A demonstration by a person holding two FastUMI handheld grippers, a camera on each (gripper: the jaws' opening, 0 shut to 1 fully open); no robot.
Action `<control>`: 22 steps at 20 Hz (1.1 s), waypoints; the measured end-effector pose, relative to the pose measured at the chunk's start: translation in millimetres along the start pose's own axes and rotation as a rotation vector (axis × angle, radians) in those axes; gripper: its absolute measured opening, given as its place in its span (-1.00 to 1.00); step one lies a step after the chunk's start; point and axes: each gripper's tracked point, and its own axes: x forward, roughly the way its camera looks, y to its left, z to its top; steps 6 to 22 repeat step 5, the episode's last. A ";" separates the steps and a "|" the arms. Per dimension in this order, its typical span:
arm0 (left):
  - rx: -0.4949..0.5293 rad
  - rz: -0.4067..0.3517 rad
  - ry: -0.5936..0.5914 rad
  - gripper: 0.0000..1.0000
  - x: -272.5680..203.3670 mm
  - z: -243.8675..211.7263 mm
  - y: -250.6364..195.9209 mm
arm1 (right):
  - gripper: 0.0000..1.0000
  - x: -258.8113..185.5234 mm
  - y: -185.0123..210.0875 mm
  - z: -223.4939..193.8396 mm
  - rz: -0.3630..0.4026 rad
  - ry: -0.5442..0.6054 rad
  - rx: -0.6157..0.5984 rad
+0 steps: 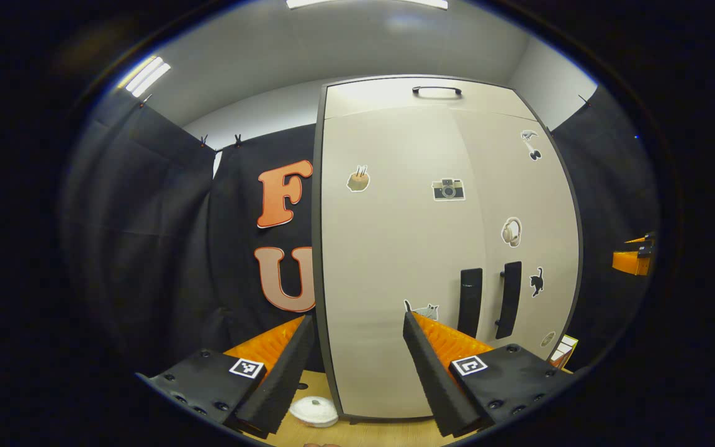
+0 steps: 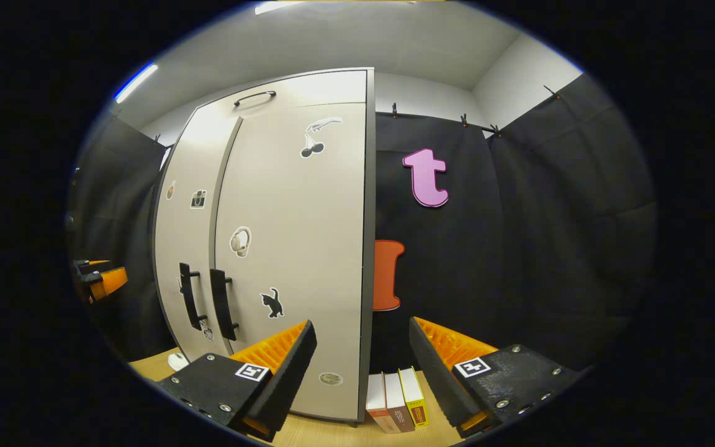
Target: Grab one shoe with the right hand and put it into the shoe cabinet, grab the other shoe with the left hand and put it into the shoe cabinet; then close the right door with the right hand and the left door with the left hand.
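Black cloth walls close the booth on every side, with a pale ceiling and strip lights above. Against the back cloth stands the shoe cabinet (image 1: 395, 248), a tall beige box with a dark frame, resting on a light wooden floor (image 2: 326, 431). Its left door (image 1: 388, 261) and right door (image 2: 295, 248) both lie flush, meeting at a thin seam, so I cannot see what the cabinet holds. Two upright black handles (image 1: 488, 301) sit side by side at that seam, low on the doors, and a curved black handle (image 1: 436, 90) lies on the top panel. Small stickers dot the doors: a camera, headphones, a cat, cherries.

My left gripper (image 1: 357, 372) hangs in front of the cabinet's left edge, jaws apart with nothing between them. My right gripper (image 2: 364, 379) hangs before the cabinet's right edge, jaws likewise apart and bare; I also glimpse it at the far right of the left gripper view.

A small round white object (image 1: 313, 411) lies on the floor just beside the cabinet's lower left corner. Three books (image 2: 396, 398) stand upright on the floor just beside its lower right corner. Open floor runs along the cabinet's front edge.
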 end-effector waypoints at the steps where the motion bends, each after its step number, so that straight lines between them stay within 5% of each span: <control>1: -0.004 0.008 0.001 0.89 -0.8 -0.4 1.3 | 0.85 -1.9 0.4 1.1 0.005 0.001 0.001; 22: -0.031 0.015 0.001 0.89 -10.9 0.5 3.8 | 0.85 -8.2 -0.5 -0.3 0.012 0.007 -0.004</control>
